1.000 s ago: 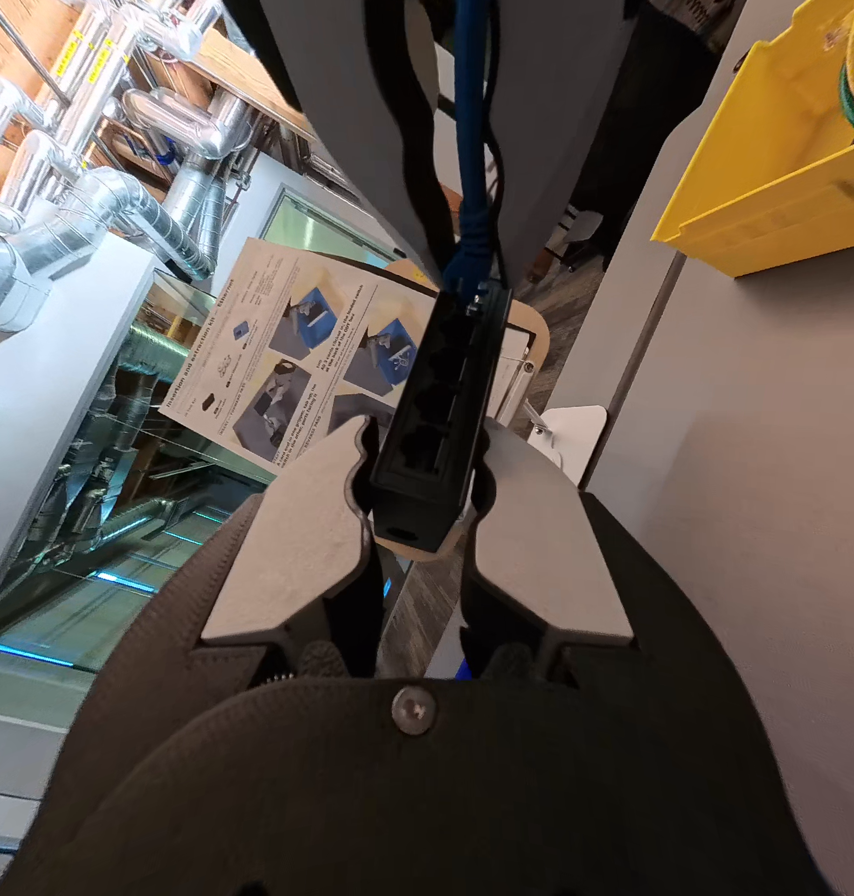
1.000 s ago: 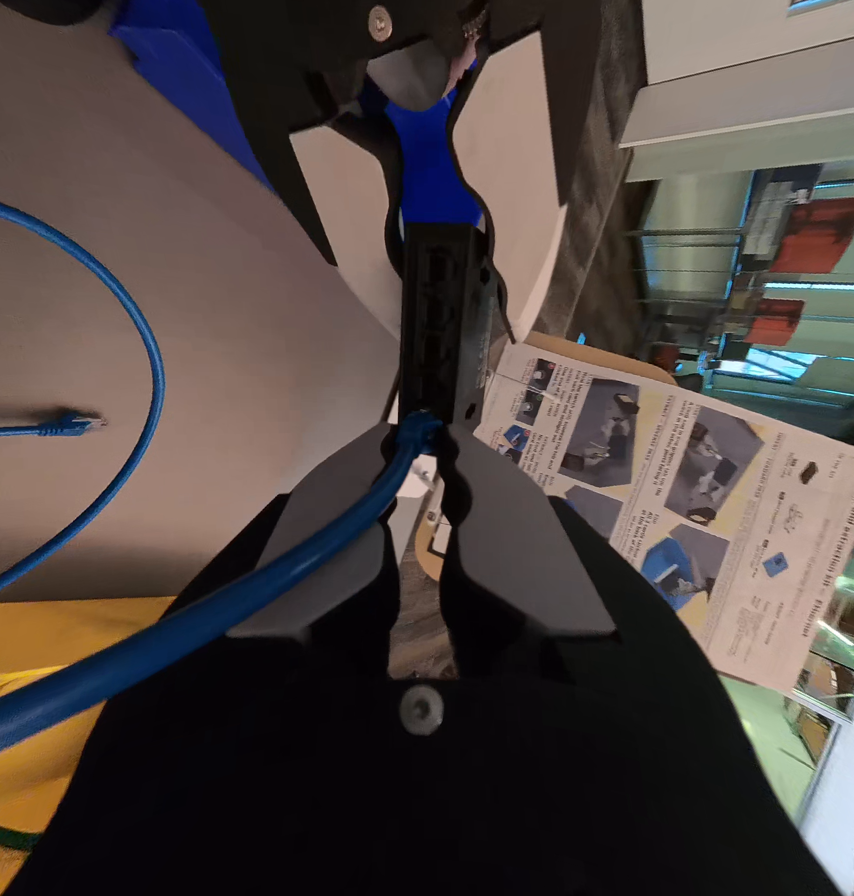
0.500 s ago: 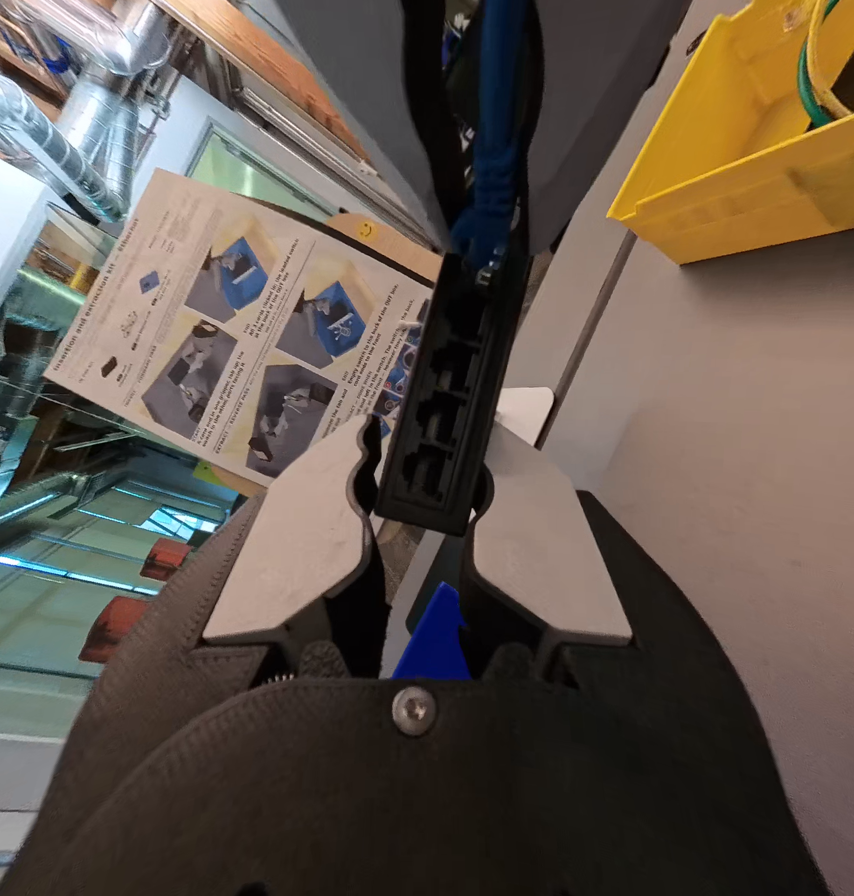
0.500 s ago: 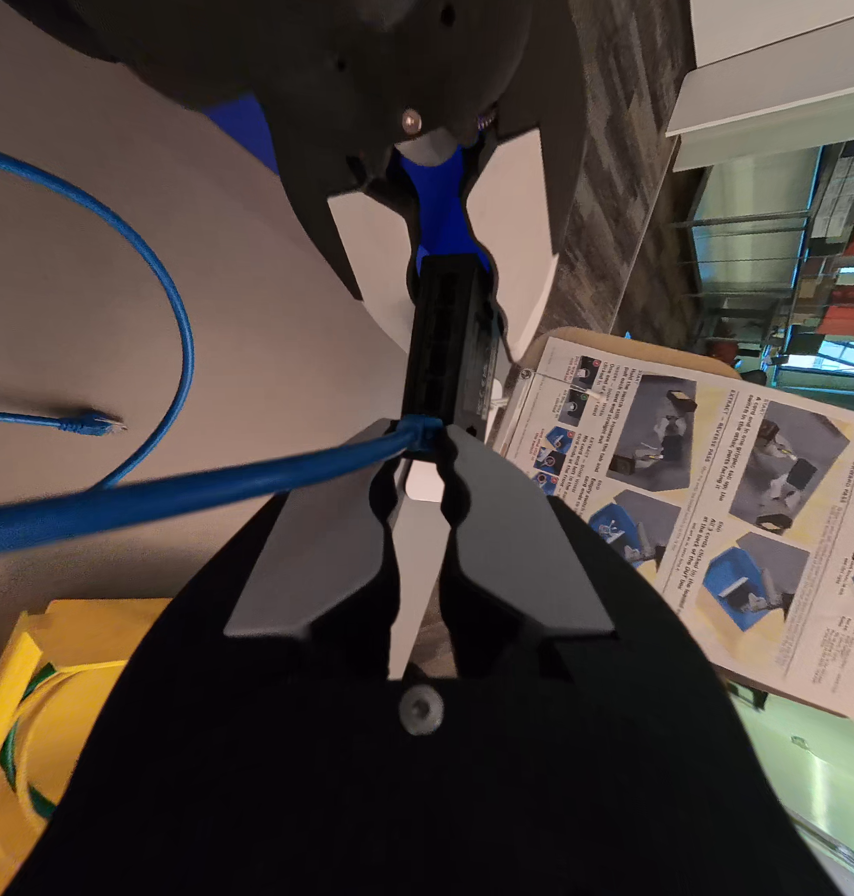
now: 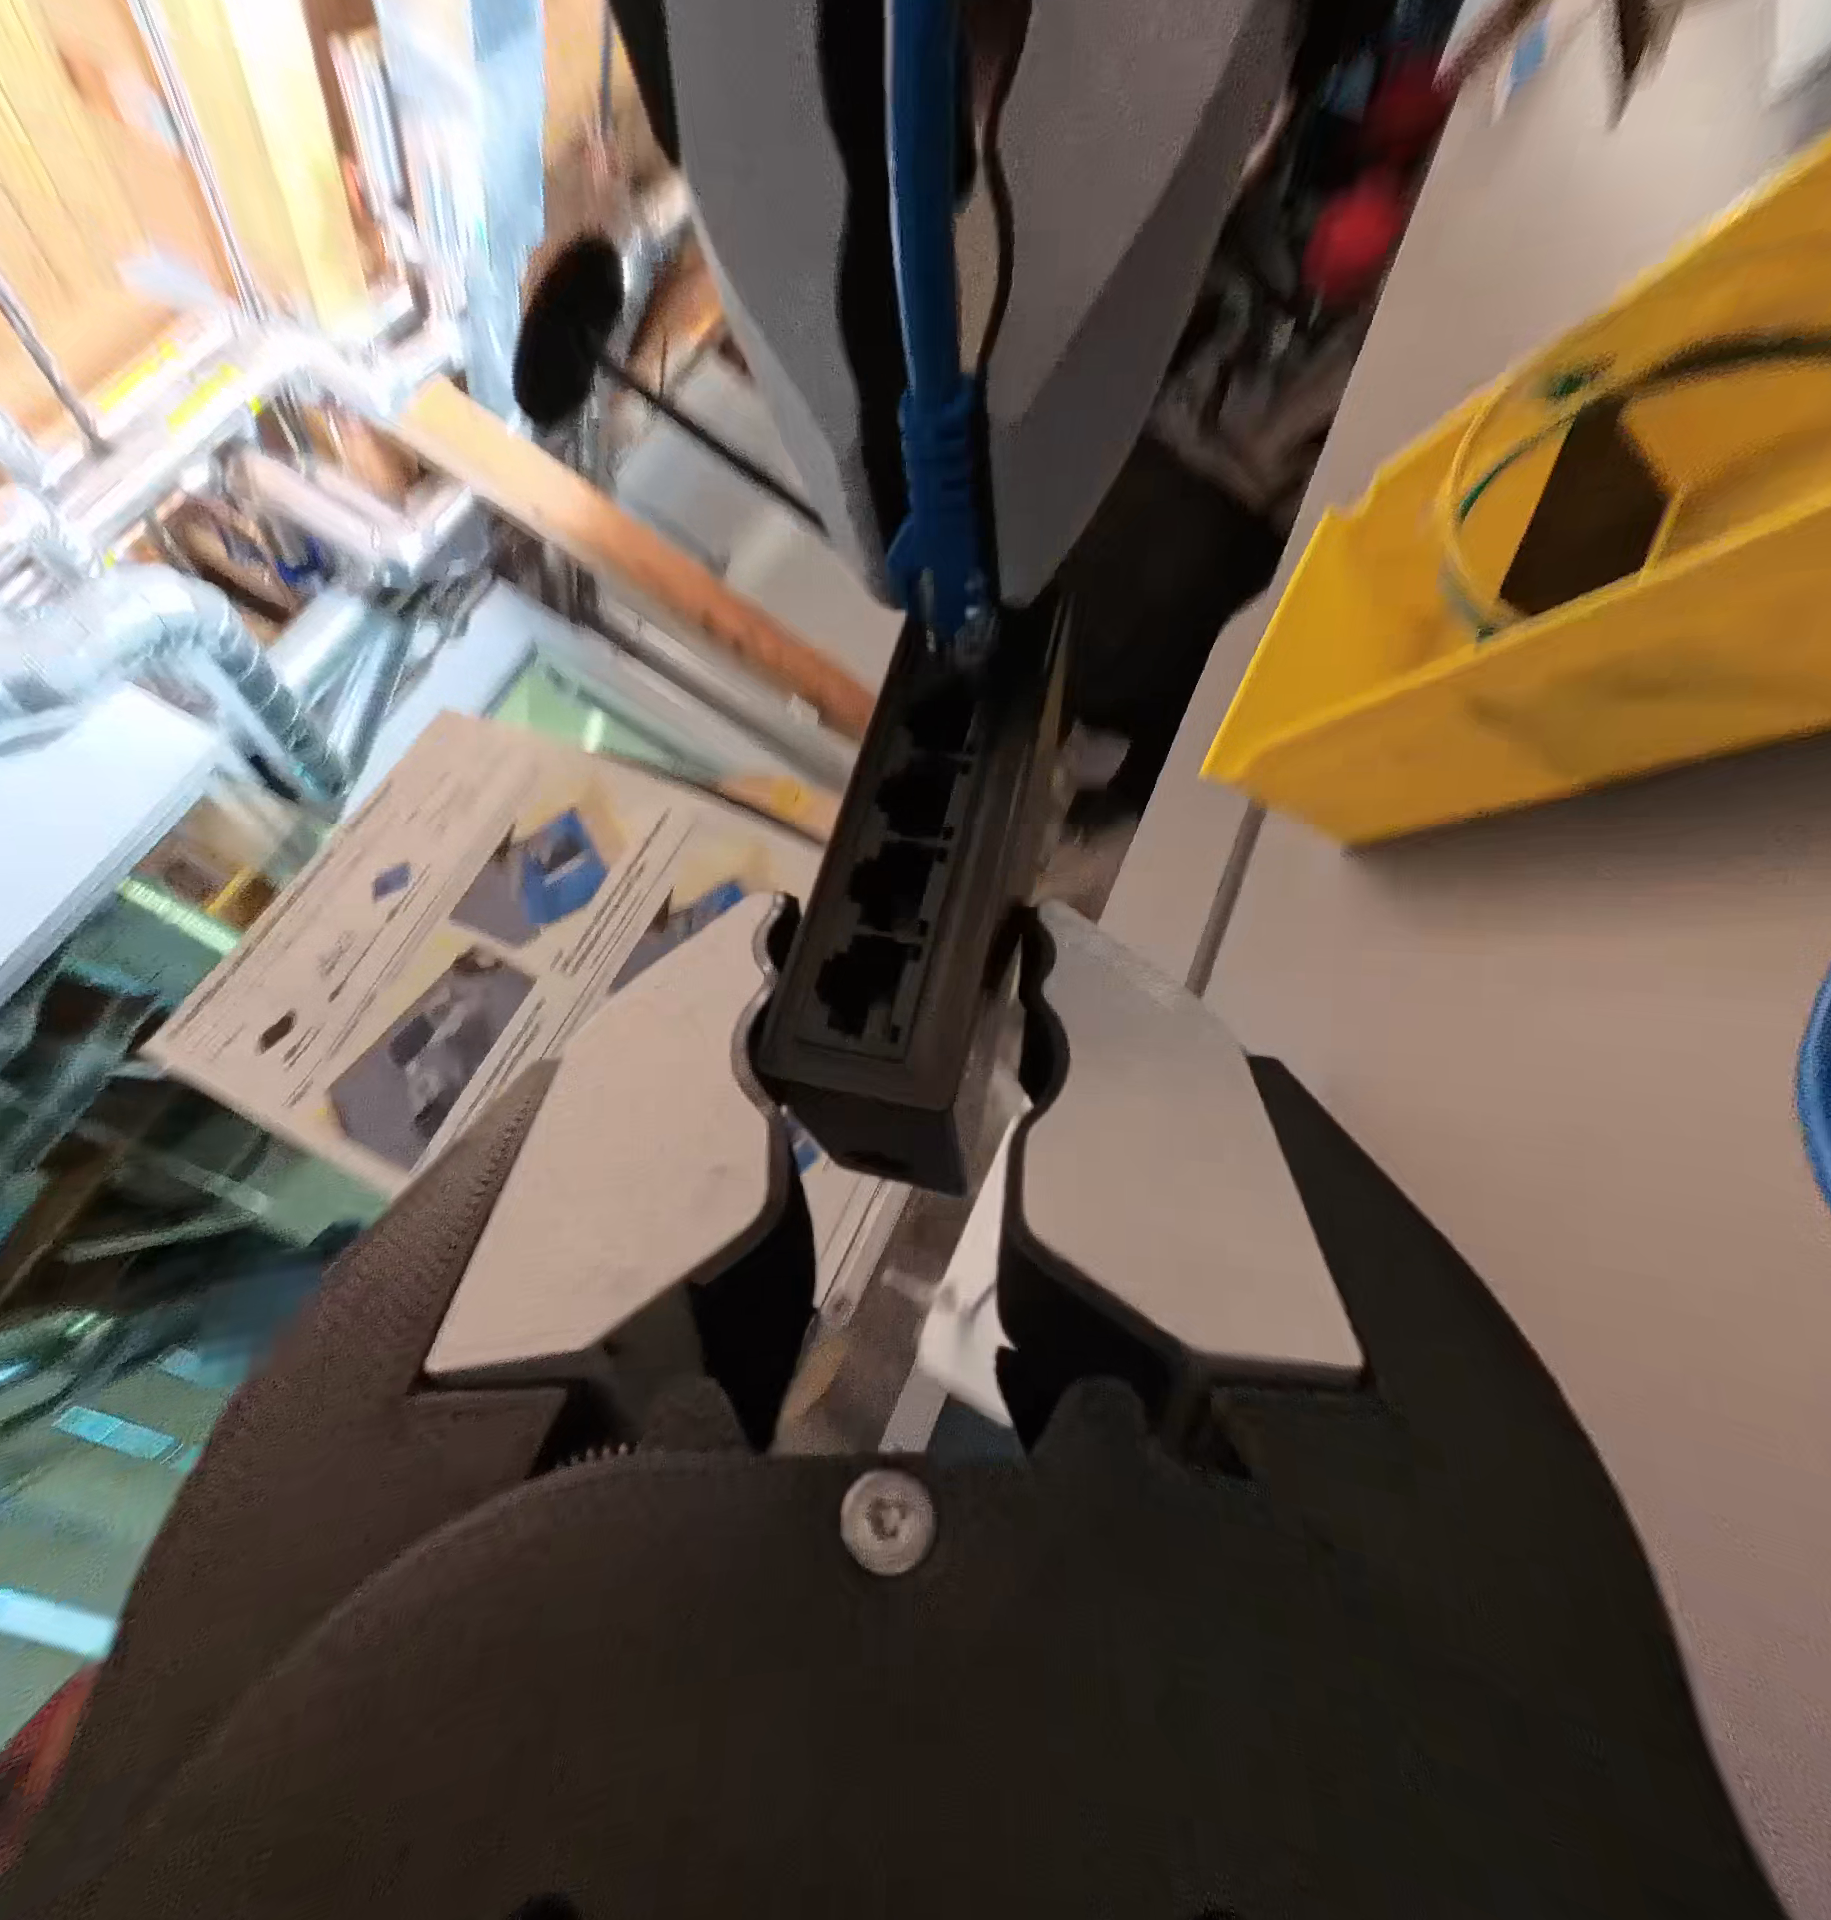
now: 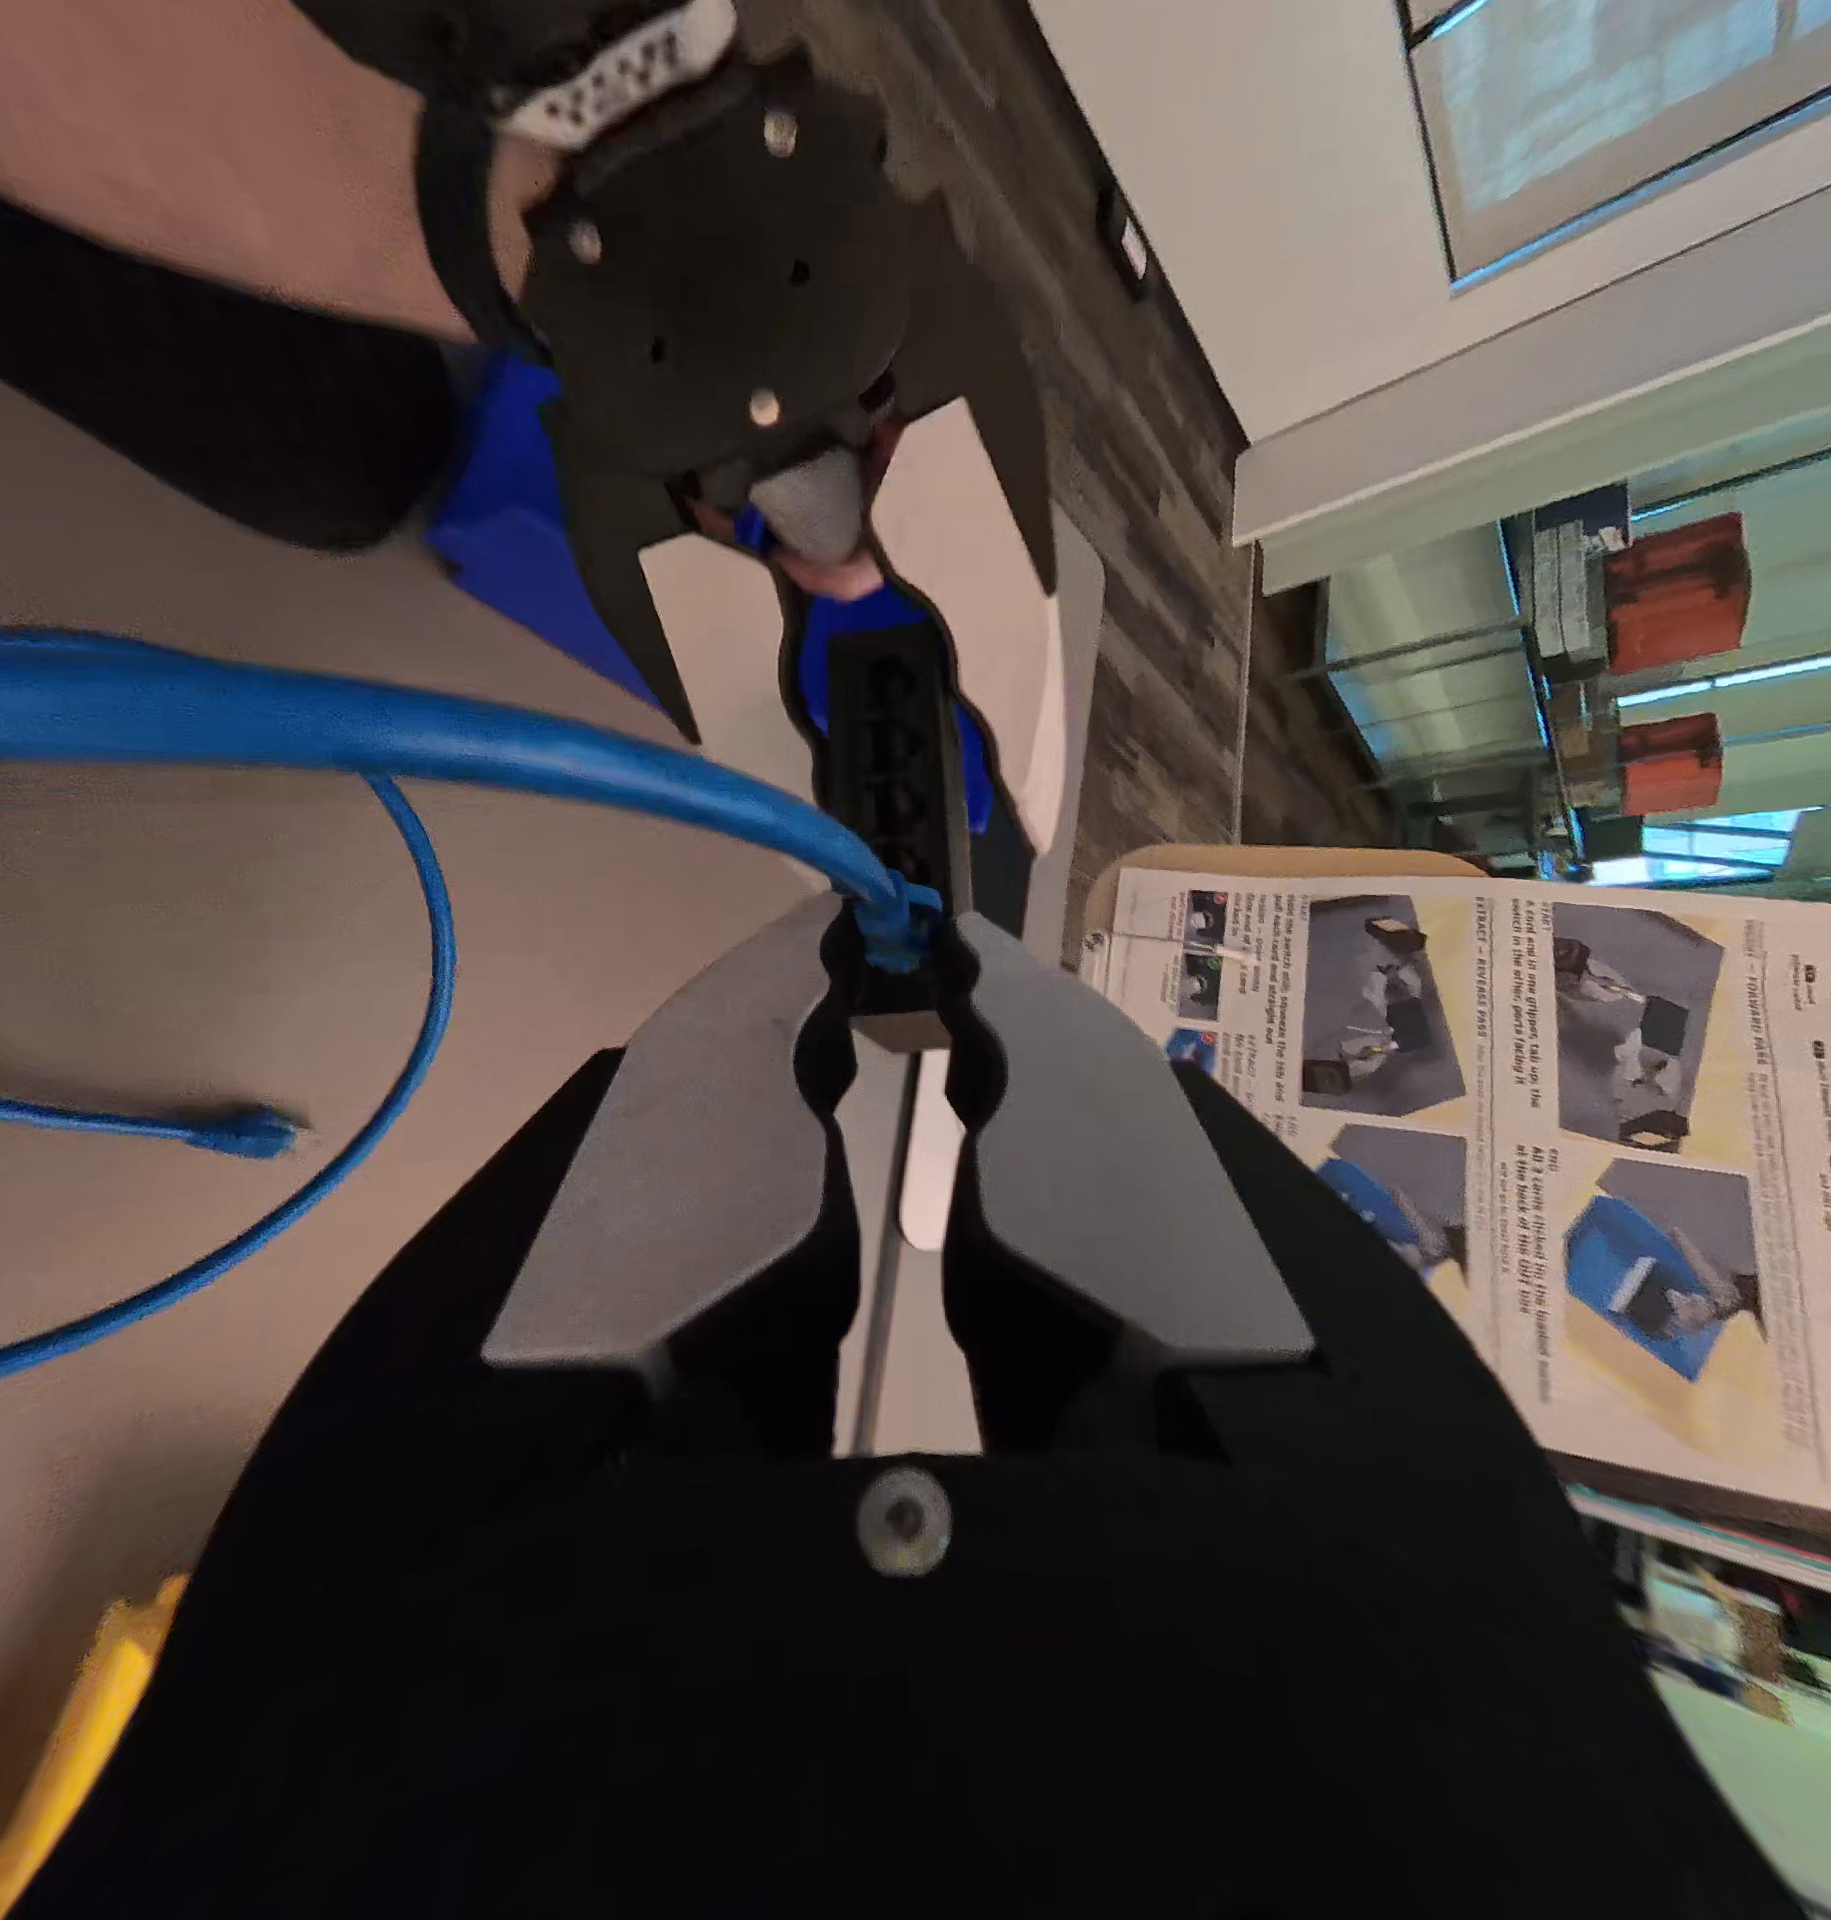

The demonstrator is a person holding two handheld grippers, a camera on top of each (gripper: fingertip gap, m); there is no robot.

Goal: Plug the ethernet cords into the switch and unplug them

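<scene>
1. The grey table (image 5: 1576, 1143) fills the side beyond the left gripper's right finger; in the right wrist view it lies past the right gripper's left finger.
2. A yellow bin (image 5: 1513, 665) sits on the table, ahead and to the right of the left jaws, with thin yellow and green cord coiled inside.
3. An instruction sheet (image 6: 1462, 1164) with photos stands beyond the right gripper's right finger; in the left wrist view it lies past the left finger.
4. The left gripper (image 5: 895, 997) is clamped on the near end of the black switch (image 5: 911, 925), one finger on each broad side, the row of ports turned toward the camera.
5. The switch runs straight ahead from the left jaws to the right gripper (image 6: 895, 971), both held above the table.
6. The right gripper is closed on the plug of a blue ethernet cord (image 6: 423, 727), which sits at the switch's far end port; whether it is fully seated cannot be told.
7. From the right jaws the cord sweeps off to the left.
8. A second blue cord's loose plug (image 6: 246, 1132) lies on the table, left of the right jaws.
</scene>
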